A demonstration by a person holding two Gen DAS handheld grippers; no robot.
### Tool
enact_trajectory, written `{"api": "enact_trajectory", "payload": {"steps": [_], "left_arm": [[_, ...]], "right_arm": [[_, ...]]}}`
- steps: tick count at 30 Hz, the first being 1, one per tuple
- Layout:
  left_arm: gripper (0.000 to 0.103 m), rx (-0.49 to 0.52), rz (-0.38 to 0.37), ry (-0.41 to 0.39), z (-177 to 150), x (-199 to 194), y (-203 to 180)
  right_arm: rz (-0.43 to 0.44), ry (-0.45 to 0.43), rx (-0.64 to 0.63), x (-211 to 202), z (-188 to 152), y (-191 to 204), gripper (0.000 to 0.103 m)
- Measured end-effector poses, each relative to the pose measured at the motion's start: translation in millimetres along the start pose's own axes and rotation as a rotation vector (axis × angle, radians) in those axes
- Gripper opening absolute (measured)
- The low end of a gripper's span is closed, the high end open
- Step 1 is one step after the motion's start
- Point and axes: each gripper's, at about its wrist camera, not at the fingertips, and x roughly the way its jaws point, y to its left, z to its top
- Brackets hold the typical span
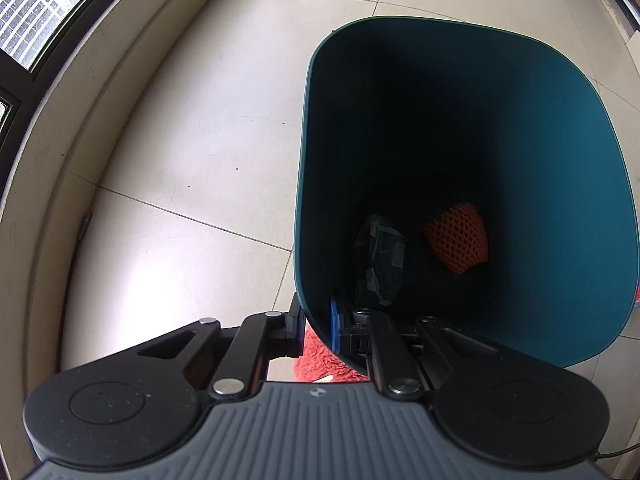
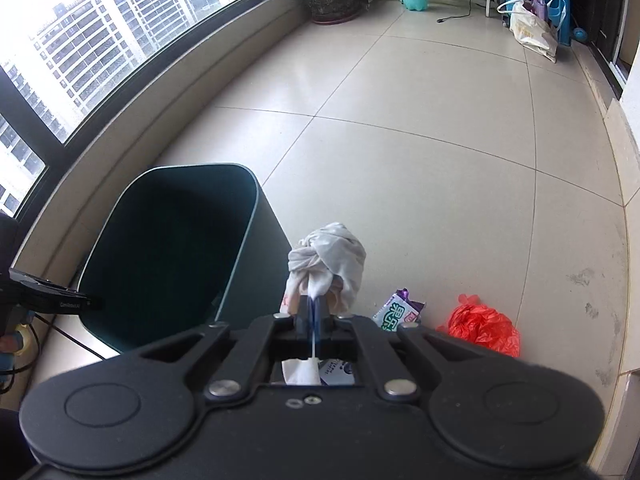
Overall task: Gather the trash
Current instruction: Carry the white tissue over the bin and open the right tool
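With our right gripper [image 2: 314,312] we pinch the crumpled white tissue [image 2: 326,264] just beside the dark green bin [image 2: 256,208], which our left gripper [image 1: 318,330] clamps by its rim to keep it steady for dropping.

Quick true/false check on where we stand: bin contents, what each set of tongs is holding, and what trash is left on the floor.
1. The bin is empty. False: an orange foam net and a dark wrapper lie inside.
2. The left tongs clamp the bin's rim. True.
3. The right tongs are shut on a white crumpled wad. True.
4. The red plastic bag is in the bin. False: it lies on the floor beside a snack packet.
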Motion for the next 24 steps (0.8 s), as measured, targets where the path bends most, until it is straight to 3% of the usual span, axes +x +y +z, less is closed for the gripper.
{"api": "enact_trajectory", "payload": {"steps": [5, 10, 24], "left_arm": [[0.011, -0.002, -0.007, -0.001, -0.5, 0.9, 1.9], [0.011, -0.007, -0.021, 0.0, -0.3, 2.2, 5.0], [0.011, -0.01, -0.04, 0.006, 0.6, 5.1, 11.1]], "right_arm": [[0.075, -0.025, -0.077, -0.4, 26.2, 47.1, 0.0], [0.099, -0.016, -0.135, 31.3, 41.6, 83.4, 0.0], [0.076, 0.141, -0.126, 145.4, 39.8, 121.5, 0.0]]}}
